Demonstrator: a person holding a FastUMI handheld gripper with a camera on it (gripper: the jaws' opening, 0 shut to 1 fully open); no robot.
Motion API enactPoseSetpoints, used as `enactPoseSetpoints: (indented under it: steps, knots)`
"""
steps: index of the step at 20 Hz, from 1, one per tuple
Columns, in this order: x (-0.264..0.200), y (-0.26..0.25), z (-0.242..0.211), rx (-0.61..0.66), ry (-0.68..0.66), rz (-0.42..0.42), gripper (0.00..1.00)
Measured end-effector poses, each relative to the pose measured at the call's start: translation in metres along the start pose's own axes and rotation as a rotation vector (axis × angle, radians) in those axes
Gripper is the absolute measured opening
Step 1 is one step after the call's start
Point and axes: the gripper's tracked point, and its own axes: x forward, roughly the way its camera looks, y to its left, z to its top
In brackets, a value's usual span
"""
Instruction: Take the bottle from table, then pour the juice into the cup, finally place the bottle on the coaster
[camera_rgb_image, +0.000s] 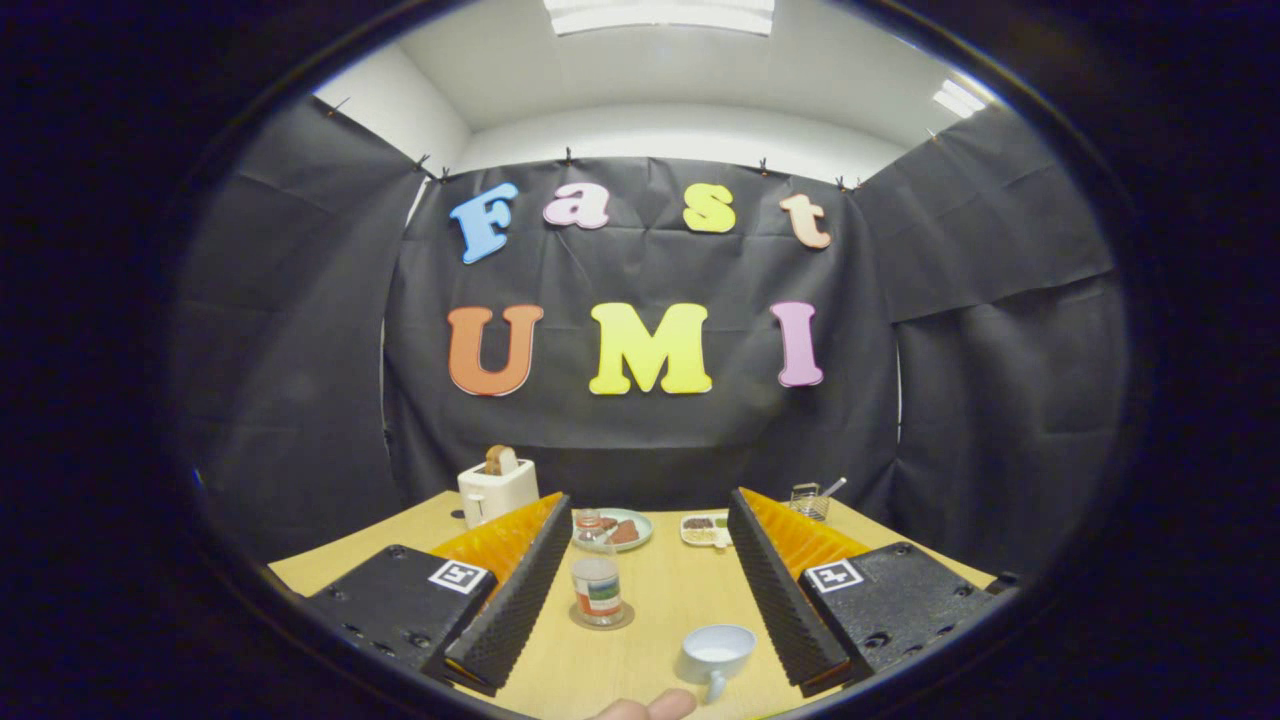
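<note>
A small clear bottle (597, 590) with a coloured label stands upright on a round brown coaster (601, 619) on the wooden table (660, 590). It sits between my two fingers, close to the inner face of the left one. A white cup (715, 652) with a handle stands nearer to me and to the right of the bottle, also between the fingers. My gripper (648, 508) is open wide, with both fingers apart from the bottle and the cup. I cannot tell what is inside the cup.
A white toaster (497, 490) with bread in it stands at the back left. Beyond the bottle are a plate (630, 530) with food, a small jar (588, 525) and a small white dish (704, 530). A wire holder (808, 500) stands back right. A person's fingertip (650, 708) shows near the cup.
</note>
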Motion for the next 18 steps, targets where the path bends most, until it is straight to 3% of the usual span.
enactPoseSetpoints:
  steps: [8,13,18]
  knots:
    - [-0.034,0.003,-0.012,0.090,0.117,-0.004,1.00]
    - [-0.049,0.005,0.004,0.039,0.123,-0.017,1.00]
    - [-0.076,0.020,0.022,0.073,0.119,0.033,1.00]
